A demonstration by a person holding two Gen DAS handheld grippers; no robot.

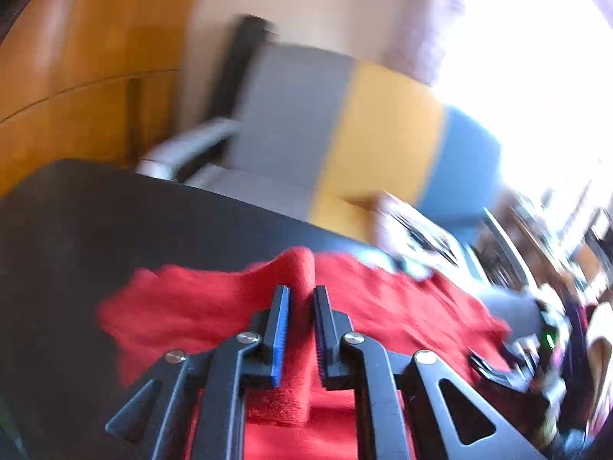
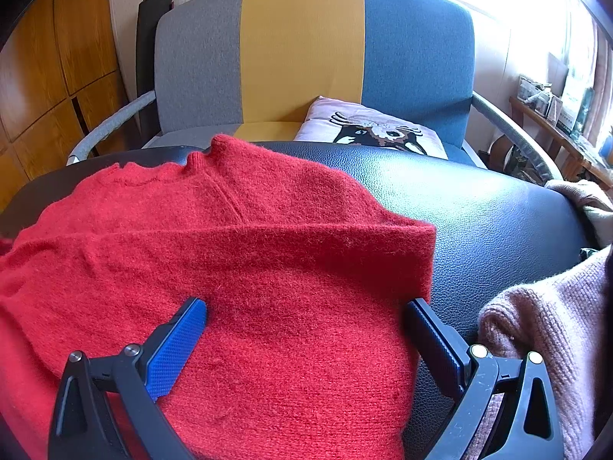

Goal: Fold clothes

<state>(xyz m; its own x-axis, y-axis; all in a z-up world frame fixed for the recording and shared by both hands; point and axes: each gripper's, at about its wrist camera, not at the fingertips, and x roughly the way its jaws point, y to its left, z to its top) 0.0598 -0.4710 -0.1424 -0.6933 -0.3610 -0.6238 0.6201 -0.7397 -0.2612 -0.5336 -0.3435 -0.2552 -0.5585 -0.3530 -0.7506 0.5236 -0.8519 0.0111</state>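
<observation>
Two tongs over red sweater

Fuzzy red knit sweater, grained leather tabletop

Plain red sweater; black leather-grain table; grey, yellow, blue striped chair; dusty pink knit; blue finger pads.

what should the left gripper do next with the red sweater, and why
Probably carry the pinched ridge across the red sweater and lay it down. The left gripper is shut on a raised fold, while the right gripper hangs open over the already folded right side.
</observation>
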